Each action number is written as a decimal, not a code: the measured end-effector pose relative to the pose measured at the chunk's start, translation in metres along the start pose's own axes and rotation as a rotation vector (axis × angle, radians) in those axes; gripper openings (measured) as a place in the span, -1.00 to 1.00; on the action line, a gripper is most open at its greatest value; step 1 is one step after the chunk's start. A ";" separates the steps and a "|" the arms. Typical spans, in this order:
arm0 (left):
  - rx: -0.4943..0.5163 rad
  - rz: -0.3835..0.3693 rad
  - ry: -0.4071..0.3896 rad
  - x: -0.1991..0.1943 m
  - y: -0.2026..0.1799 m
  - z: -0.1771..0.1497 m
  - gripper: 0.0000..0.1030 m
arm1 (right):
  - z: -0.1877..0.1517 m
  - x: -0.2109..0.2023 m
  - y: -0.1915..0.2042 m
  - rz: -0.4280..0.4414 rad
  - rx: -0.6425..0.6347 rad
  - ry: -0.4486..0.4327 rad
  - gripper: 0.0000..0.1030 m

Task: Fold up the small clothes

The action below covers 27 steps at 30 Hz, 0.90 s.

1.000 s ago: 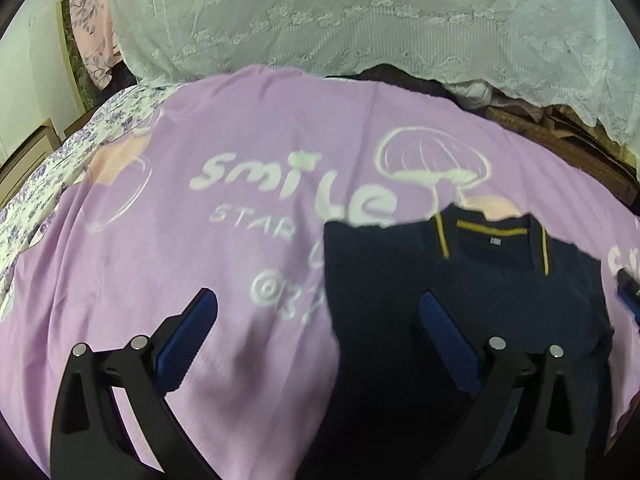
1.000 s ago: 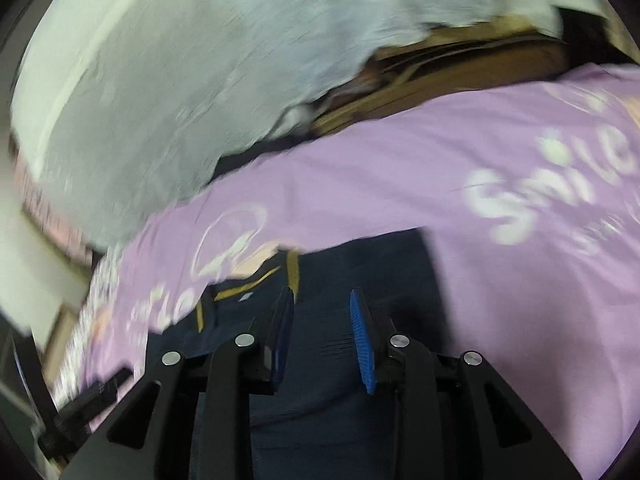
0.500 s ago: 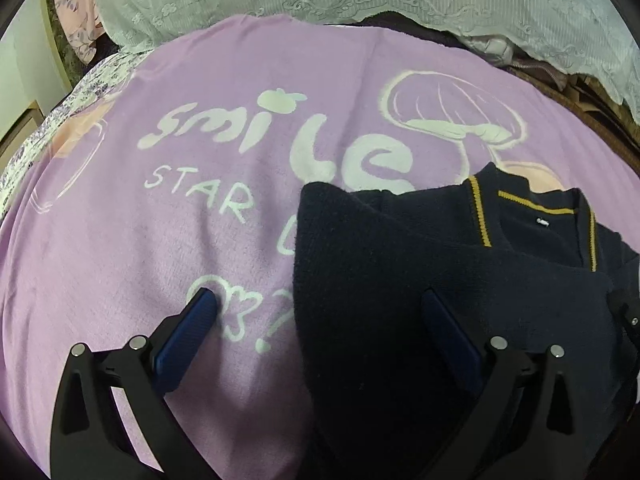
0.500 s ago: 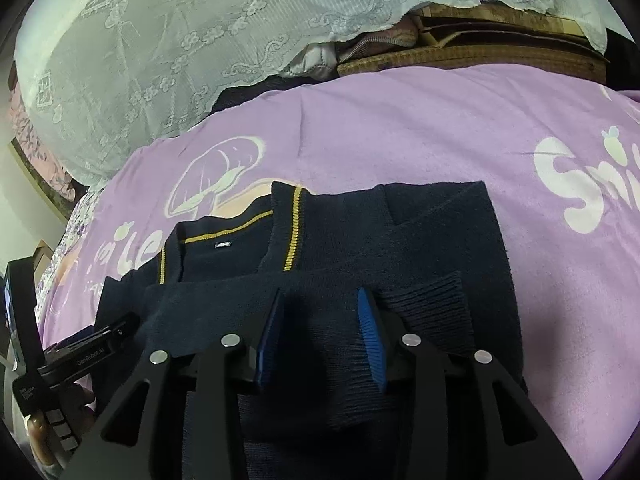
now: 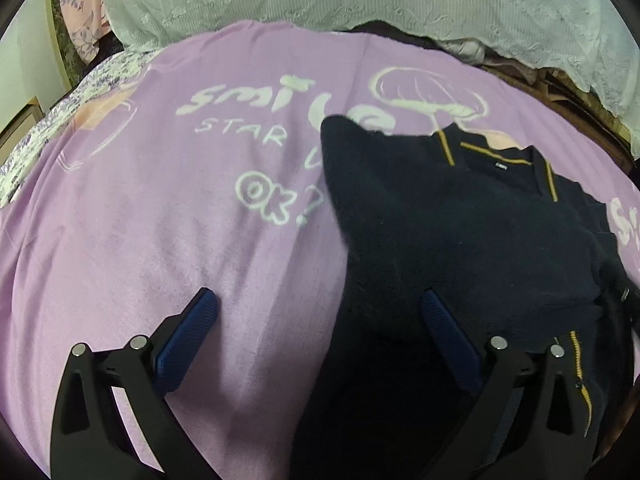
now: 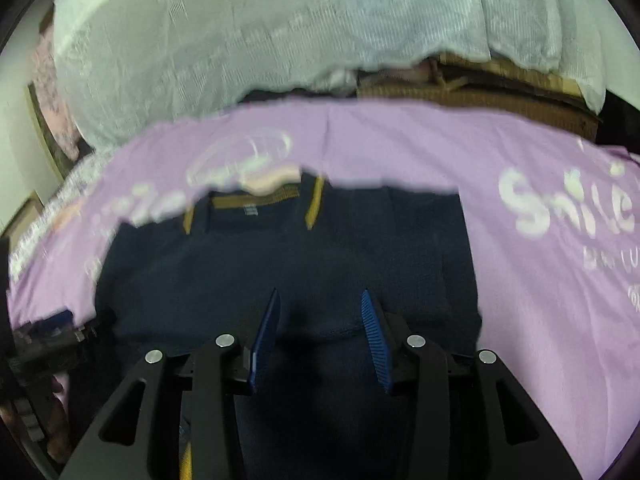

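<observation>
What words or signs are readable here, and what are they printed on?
"smile" on the purple blanket, left wrist view.
"STAR" beneath it; the rest of that line lies under the navy sweater.
"OK?" below that, same blanket.
"Smile" again at the right, right wrist view.
Smaller lines under it: too blurred.
White neck label in the sweater: too small.

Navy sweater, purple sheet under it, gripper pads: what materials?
Navy sweater: likely matte knit, ribbed cuff seen from the right wrist. Purple sheet: soft printed fabric, probably cotton. Left gripper pads: blue, ridged, probably rubber or plastic.
</observation>
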<state>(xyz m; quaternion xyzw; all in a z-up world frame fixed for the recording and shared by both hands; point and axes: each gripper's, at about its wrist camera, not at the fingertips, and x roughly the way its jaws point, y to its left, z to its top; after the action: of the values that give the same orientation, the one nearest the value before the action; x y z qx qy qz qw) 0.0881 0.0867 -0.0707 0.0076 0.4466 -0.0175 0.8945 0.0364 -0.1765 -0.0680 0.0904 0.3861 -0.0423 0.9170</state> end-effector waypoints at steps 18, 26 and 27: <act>0.133 0.036 -0.050 -0.012 -0.053 -0.003 0.92 | -0.004 -0.004 0.044 0.011 -0.134 -0.009 -0.02; 0.111 0.022 -0.046 -0.007 -0.051 -0.009 0.92 | -0.006 0.002 0.040 0.045 -0.104 0.009 0.06; 0.111 0.021 -0.045 -0.007 -0.051 -0.009 0.92 | -0.006 0.002 0.038 0.052 -0.098 0.008 0.06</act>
<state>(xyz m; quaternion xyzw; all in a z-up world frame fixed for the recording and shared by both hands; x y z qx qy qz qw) 0.0748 0.0365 -0.0705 0.0613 0.4245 -0.0329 0.9027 0.0390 -0.1376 -0.0682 0.0556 0.3887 0.0009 0.9197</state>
